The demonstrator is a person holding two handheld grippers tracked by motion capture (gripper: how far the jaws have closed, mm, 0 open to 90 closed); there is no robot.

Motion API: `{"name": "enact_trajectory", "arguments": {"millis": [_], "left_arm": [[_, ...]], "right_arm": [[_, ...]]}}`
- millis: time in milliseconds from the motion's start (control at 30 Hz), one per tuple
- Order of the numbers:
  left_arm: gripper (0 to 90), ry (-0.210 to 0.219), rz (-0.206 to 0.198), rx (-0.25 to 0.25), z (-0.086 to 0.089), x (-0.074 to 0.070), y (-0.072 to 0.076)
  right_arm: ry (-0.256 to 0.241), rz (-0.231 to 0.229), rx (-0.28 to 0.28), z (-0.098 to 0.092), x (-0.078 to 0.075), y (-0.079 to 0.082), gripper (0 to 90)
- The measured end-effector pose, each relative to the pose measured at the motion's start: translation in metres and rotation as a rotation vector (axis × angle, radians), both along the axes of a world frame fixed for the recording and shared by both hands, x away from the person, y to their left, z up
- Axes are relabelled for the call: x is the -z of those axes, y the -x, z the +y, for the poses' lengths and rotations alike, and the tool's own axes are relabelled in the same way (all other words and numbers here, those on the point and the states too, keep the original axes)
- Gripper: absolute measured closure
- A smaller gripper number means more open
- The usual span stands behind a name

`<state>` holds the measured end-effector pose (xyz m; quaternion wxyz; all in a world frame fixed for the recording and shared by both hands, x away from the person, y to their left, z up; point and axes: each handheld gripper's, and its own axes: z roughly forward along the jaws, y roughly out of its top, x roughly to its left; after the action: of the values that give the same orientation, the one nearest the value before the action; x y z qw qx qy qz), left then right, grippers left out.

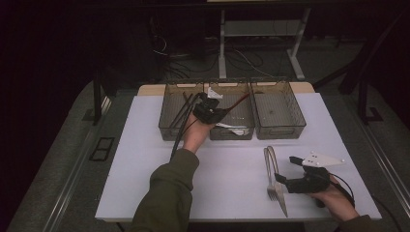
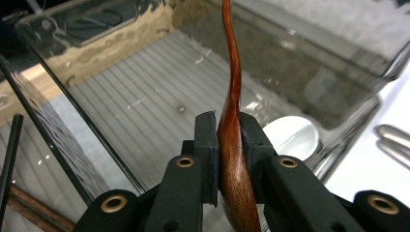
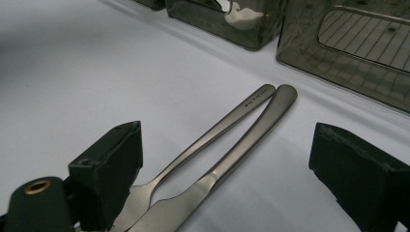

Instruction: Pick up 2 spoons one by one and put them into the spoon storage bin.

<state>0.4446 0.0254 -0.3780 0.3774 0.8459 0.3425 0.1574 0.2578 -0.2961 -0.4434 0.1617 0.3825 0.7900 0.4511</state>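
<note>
White table (image 1: 145, 164) top, dim room. Three smoky clear bins in a row at the far edge. Left bin (image 1: 170, 126) holds long dark sticks (image 1: 186, 107), leaning over its near wall; in the left gripper view they lie low at the frame's left. Right bin (image 1: 280, 130) shows a ribbed floor. White spoon (image 2: 293, 135) lies at the near end of the middle bin's floor. Beyond the table: grey floor, a tangle of cables (image 1: 193, 55), pale desk legs (image 1: 222, 43). Dark frame posts (image 1: 98, 94) stand at the table's sides.
</note>
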Motion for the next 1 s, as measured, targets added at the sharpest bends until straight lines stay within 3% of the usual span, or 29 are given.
{"name": "enact_trajectory", "arguments": {"millis": [167,233,400,567,1000], "left_arm": [[78.9,-0.037,0.032,-0.02,-0.003,0.008,-0.003],[77.8,-0.031,0.039,-0.029,-0.003,0.009,-0.003],[63.5,-0.033,0.031,-0.035,-0.003,0.008,-0.004],[53.4,-0.004,0.022,-0.018,-0.002,0.005,-0.002],[39.2,0.082,-0.015,0.055,0.012,-0.012,0.012]], "right_arm": [[-0.006,-0.004,-0.001,-0.001,0.0,0.0,11.6],[-0.007,-0.004,0.0,-0.001,0.0,0.0,11.6],[-0.007,-0.003,-0.001,-0.001,0.0,0.0,11.6],[-0.006,-0.004,-0.002,-0.001,0.0,0.0,11.6],[-0.006,-0.003,0.0,-0.001,0.0,0.0,11.6]]}}
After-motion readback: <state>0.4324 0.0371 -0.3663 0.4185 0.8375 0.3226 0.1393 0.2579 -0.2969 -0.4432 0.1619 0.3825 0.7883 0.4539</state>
